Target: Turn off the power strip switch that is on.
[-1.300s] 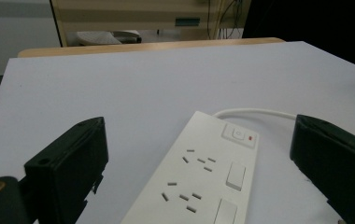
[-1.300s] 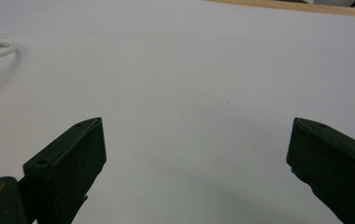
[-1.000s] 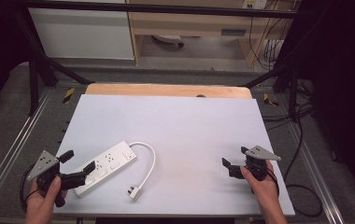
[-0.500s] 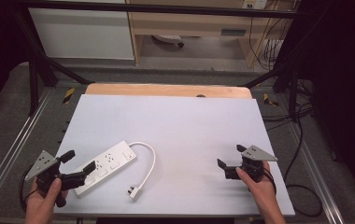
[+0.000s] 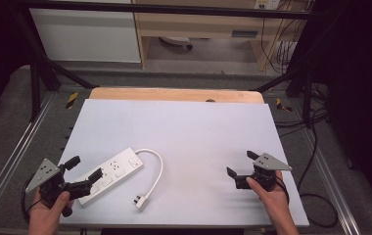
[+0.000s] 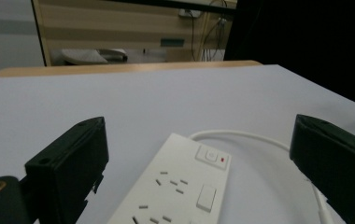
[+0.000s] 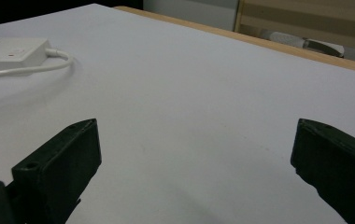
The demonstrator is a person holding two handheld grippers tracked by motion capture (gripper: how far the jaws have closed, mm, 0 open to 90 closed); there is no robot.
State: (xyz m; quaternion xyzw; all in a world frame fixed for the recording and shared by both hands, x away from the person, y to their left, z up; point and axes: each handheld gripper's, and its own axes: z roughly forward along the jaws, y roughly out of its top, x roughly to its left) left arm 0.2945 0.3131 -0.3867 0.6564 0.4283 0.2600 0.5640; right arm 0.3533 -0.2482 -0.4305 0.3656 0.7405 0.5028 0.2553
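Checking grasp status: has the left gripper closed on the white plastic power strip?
No, the left gripper stands wide open, its jaws apart on either side of the white plastic power strip.

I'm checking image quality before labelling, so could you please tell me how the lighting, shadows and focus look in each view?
High view: even, soft light, no glare on the white table; dark surroundings. Left gripper view: power strip fairly sharp, near jaws soft, background blurred. Right gripper view: dimmer, faint shadows under the cable, jaws soft.
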